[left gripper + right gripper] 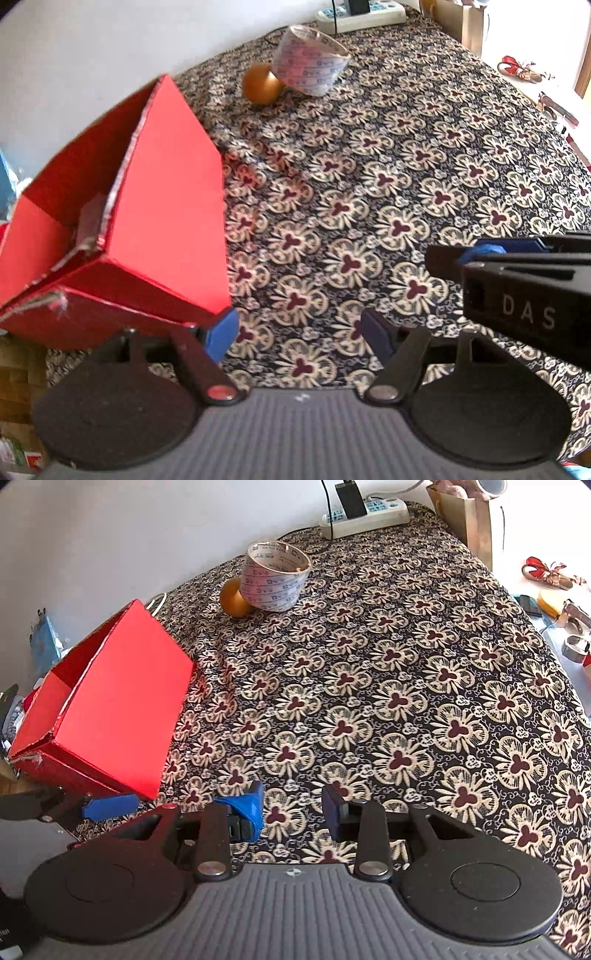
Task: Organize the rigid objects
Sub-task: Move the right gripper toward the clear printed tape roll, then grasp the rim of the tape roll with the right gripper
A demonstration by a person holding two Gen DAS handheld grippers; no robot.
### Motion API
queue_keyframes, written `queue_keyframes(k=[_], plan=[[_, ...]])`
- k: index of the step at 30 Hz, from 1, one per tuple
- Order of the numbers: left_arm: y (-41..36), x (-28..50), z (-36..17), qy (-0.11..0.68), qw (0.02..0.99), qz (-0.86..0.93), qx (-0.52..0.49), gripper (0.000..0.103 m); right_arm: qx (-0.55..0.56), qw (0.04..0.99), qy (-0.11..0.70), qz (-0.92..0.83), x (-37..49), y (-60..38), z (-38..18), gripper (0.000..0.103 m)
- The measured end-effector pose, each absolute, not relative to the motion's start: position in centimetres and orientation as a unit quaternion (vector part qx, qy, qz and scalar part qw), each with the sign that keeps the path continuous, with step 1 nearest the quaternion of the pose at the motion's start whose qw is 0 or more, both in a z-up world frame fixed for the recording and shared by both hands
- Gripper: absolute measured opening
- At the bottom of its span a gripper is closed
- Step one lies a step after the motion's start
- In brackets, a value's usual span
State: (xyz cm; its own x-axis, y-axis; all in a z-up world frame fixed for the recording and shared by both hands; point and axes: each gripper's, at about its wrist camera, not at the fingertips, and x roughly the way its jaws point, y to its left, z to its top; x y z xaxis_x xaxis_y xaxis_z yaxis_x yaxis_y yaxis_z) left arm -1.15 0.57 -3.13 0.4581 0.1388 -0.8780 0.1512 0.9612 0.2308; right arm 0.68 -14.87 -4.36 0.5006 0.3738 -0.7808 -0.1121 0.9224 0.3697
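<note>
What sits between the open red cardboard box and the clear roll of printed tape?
Only patterned floral tablecloth separates the red cardboard box from the clear tape roll, with a small brown ball touching the roll's left side; the right wrist view shows it.

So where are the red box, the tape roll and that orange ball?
red box (125, 701), right wrist view, its broad outer side.
tape roll (275, 579), right wrist view, its printed outer wall.
orange ball (260, 83), left wrist view, its front.
</note>
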Motion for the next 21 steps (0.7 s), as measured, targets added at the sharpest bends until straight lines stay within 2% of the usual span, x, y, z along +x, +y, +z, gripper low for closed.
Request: queue_keyframes(k=[9,21], plan=[[-1.0,-0.2,-3.9,0.520,0.843,-0.007,0.140,0.073,0.162,0.850,0.482,0.137,3.4,-17.2,-5.3,0.017],[-0.9,7.7,-1.1,0.425,0.896,-0.032,0.122,0.074,0.219,0.866,0.425,0.143,15.3,-18.1,-2.0,0.018]])
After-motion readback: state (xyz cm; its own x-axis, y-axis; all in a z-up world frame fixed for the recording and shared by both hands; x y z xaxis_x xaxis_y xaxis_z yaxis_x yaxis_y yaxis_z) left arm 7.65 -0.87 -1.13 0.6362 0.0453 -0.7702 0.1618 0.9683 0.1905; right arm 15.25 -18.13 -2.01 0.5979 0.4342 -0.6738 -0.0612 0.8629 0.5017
